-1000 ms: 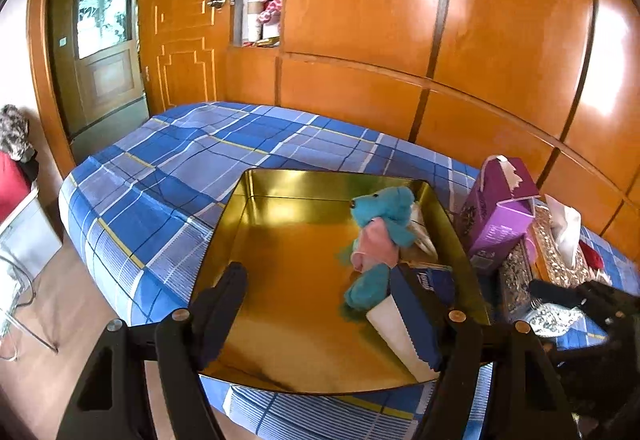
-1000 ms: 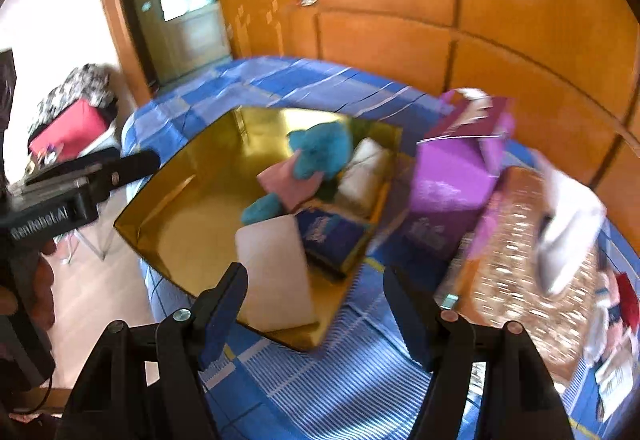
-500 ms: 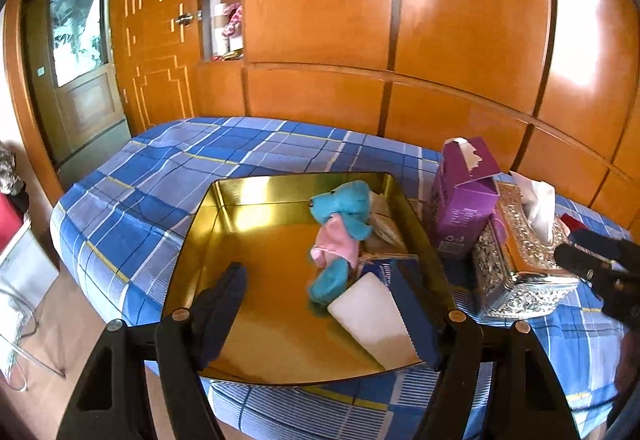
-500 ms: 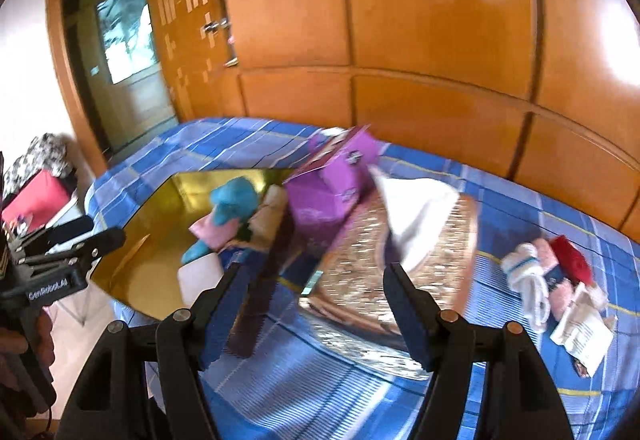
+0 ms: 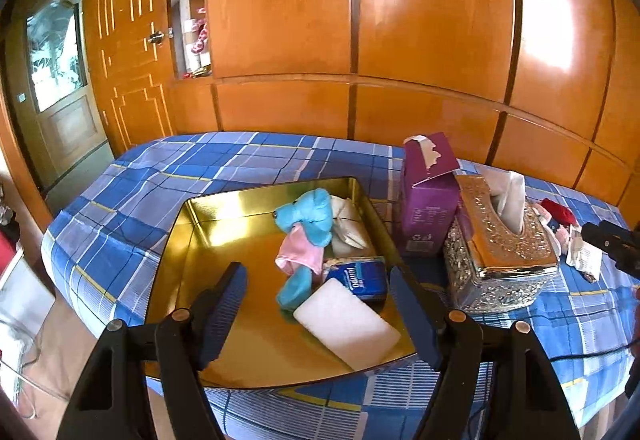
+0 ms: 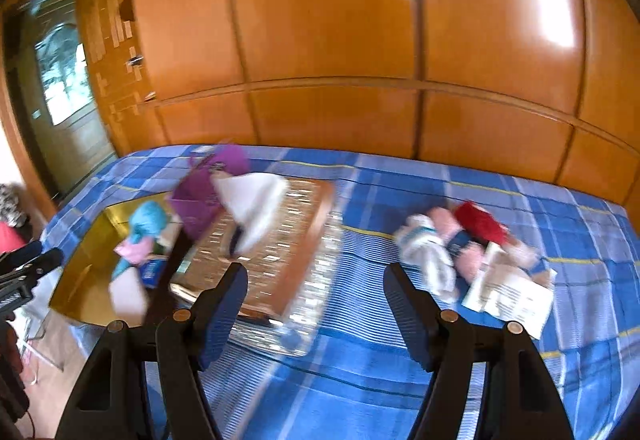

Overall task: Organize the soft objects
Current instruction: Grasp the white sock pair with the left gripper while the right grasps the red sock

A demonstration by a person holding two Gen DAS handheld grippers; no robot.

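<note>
Fingers on my right gripper [image 6: 312, 296] stand apart with nothing between them, framing only blue checked bedcover [image 6: 360, 380] at the bottom centre of the right wrist view. Just beyond the right-hand finger, to the right of centre, lies the heap of soft things I judge to be next: a white sock [image 6: 428, 256], something pink [image 6: 466, 260] and a red piece [image 6: 480, 222], with a printed paper [image 6: 508, 296] touching the heap's near edge. The heap is blurred, so I cannot tell each item's outline. The white sock seems to run its length roughly toward me, slanting to the lower right, so I would want the fingers to straddle it across that line.

Left of centre in the same view sits the ornate tissue box [image 6: 272, 240], then the purple carton [image 6: 200, 200], and at the far left the gold tray [image 6: 80, 272].

Fingers on my left gripper [image 5: 316, 304] are likewise spread and empty, hanging over the near part of the gold tray [image 5: 224, 320]. Inside it, beyond and between the fingers, are a white sponge [image 5: 346, 322], a blue tissue pack [image 5: 358, 278], a teal plush toy [image 5: 308, 218] and a pale pouch [image 5: 348, 228]. In this view the heap is only a sliver at the far right edge [image 5: 560, 220], behind the tissue box [image 5: 496, 256].

So the right hand is the nearer one to the loose heap, and the left is nearer the tray.
</note>
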